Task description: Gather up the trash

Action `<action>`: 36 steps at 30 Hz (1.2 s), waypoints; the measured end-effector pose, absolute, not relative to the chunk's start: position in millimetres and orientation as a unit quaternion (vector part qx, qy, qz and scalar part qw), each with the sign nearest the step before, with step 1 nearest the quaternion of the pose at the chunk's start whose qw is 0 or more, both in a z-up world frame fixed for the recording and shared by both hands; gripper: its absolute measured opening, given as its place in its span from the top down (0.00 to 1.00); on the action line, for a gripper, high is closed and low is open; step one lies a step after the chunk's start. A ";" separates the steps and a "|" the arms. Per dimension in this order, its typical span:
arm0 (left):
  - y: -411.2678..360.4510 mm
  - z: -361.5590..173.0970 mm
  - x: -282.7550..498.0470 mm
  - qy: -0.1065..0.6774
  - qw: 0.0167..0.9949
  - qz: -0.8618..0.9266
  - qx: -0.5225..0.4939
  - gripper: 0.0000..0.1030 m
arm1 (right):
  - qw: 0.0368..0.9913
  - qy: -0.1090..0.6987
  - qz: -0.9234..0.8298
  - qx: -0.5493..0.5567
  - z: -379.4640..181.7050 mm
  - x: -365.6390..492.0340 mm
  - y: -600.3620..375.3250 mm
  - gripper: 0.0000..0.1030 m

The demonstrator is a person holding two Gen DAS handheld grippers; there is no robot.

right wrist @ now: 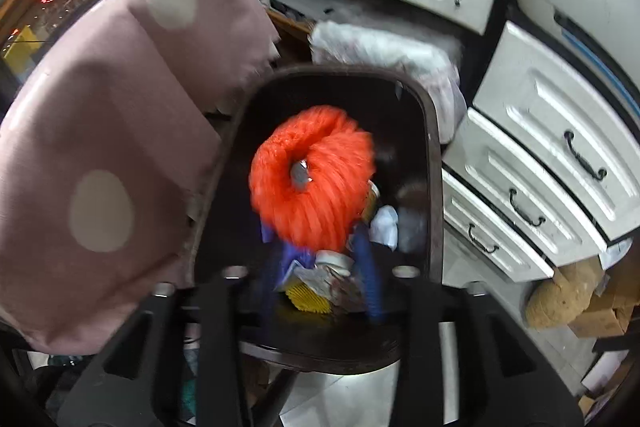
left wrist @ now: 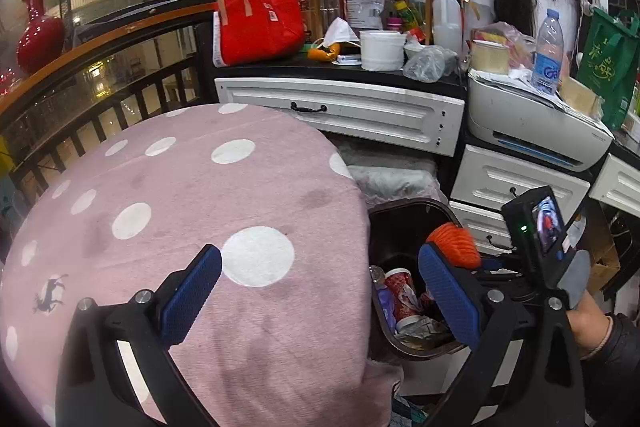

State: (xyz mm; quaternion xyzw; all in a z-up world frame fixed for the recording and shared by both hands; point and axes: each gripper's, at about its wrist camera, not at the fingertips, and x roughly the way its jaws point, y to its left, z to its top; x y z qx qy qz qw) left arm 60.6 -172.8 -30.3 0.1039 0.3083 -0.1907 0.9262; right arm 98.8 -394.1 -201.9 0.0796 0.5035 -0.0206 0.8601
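The dark bin [right wrist: 434, 187] stands wedged between a pink polka-dot cushion [left wrist: 192, 211] on its left, whose edge overhangs the rim, and white drawers [right wrist: 560, 155] close on its right, so its open mouth can be reached only from above. An orange foam net [right wrist: 314, 171] sits in that mouth, just beyond the right gripper [right wrist: 320, 267] and its parted jaws. Cups and wrappers [left wrist: 404, 299] fill the bottom, while folded bags [right wrist: 392, 55] crowd the far rim.
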 end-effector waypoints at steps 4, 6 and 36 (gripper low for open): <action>-182.7 -34.4 58.9 0.312 0.922 -0.199 0.113 0.05 | 0.856 0.506 -0.033 0.103 -206.4 92.0 -402.4 0.36; -185.4 -35.1 59.0 0.313 0.921 -0.201 0.115 0.05 | 0.859 0.500 -0.045 0.106 -201.1 86.2 -405.4 0.34; -105.5 -14.2 9.1 0.273 0.949 -0.138 0.074 0.05 | 0.960 0.250 -0.116 0.040 -29.1 -9.1 -302.5 0.06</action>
